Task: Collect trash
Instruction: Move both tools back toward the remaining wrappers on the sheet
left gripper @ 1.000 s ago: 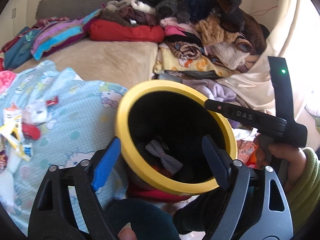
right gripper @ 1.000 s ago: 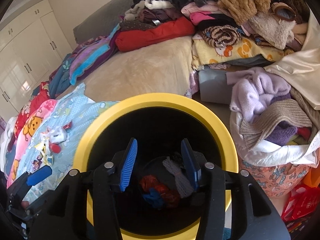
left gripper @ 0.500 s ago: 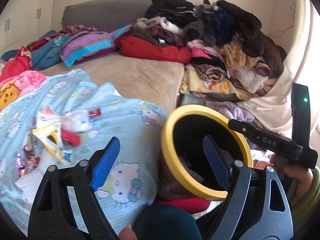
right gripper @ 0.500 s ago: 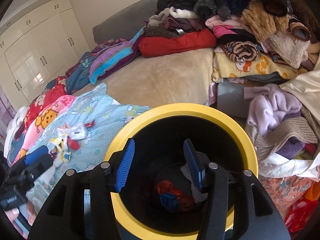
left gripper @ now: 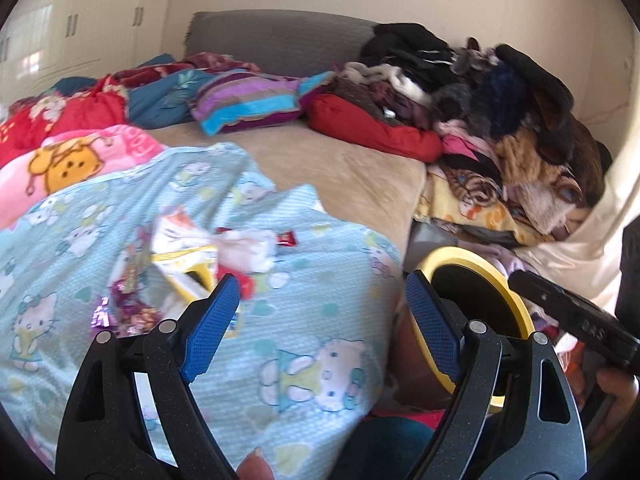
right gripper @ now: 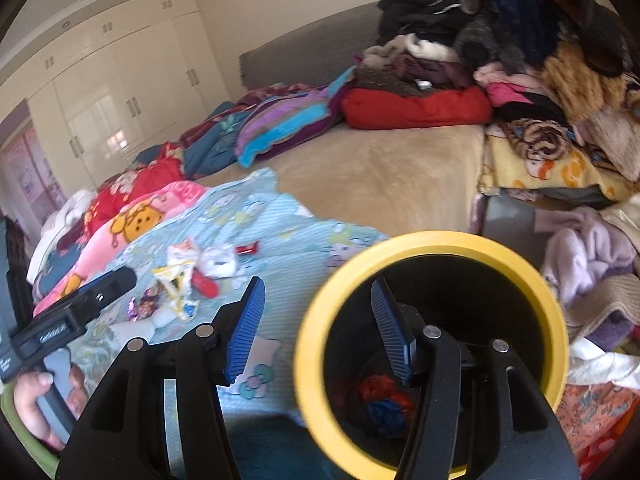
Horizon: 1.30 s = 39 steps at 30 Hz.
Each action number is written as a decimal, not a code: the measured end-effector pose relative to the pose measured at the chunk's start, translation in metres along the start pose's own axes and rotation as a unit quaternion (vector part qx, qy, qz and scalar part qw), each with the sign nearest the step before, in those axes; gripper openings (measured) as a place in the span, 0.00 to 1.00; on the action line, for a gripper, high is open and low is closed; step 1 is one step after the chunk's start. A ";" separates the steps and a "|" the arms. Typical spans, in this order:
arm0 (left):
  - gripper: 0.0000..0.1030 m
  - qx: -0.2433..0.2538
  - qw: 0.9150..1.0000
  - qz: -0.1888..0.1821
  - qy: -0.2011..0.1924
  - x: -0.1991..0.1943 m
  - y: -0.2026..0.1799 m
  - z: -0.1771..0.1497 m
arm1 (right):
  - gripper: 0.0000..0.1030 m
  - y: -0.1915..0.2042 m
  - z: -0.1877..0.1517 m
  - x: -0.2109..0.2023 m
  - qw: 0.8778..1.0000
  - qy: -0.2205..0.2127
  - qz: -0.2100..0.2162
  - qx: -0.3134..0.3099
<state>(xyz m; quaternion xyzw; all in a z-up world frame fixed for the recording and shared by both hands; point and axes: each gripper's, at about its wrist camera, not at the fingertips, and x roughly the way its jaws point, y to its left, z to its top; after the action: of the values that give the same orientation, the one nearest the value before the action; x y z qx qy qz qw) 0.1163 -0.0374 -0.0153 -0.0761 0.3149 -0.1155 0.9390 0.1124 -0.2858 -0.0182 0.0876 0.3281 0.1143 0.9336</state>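
Left wrist: wrappers (left gripper: 192, 268) lie just beyond spread fingers (left gripper: 210, 326).

left gripper (left gripper: 322, 326) swung off the bin (left gripper: 502, 276) toward the wrappers (left gripper: 200, 264); right gripper (right gripper: 318, 330) opened wider

Bed (left gripper: 352, 176): light-blue cartoon blanket (left gripper: 288, 312) bearing scattered wrappers (left gripper: 208, 256); striped pillow (left gripper: 248, 104); piled clothes (left gripper: 480, 92).

Trash pile (left gripper: 200, 264): crumpled white, yellow and red wrappers plus purple foil, lying loose on the blue blanket, left of centre in both views. Bin (right gripper: 432, 344): black, yellow rim, upright, open, lower right of the right view, beside the bed edge. Red and blue scraps (right gripper: 382, 404) sit at its bottom.
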 end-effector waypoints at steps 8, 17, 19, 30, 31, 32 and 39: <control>0.74 -0.049 0.998 0.033 -0.011 -0.005 0.047 0.003 | 0.52 0.044 0.004 0.024 0.999 0.012 0.026 -0.035; 0.74 -0.087 0.994 0.057 -0.012 -0.006 0.089 0.002 | 0.52 0.096 0.007 0.065 0.994 0.042 0.055 -0.083; 0.74 -0.095 0.993 0.063 -0.008 -0.005 0.098 0.001 | 0.52 0.107 0.007 0.075 0.993 0.049 0.058 -0.094; 0.74 -0.123 0.990 0.072 0.014 0.013 0.135 0.001 | 0.52 0.140 0.015 0.123 0.986 0.076 0.069 -0.130; 0.74 -0.126 0.989 0.071 0.017 0.016 0.139 0.001 | 0.52 0.142 0.016 0.128 0.986 0.078 0.068 -0.133; 0.74 -0.129 0.989 0.069 0.020 0.019 0.142 0.002 | 0.52 0.143 0.016 0.132 0.985 0.080 0.069 -0.134; 0.65 -0.135 0.989 0.050 0.043 0.041 0.150 0.007 | 0.45 0.148 0.023 0.172 0.980 0.103 0.064 -0.158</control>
<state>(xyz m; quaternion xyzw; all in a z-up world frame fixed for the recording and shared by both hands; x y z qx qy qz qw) 0.1778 0.0966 -0.0654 -0.1813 0.3713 -0.0285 0.9102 0.2345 -0.0991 -0.0677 -0.0526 0.3937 0.2327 0.8877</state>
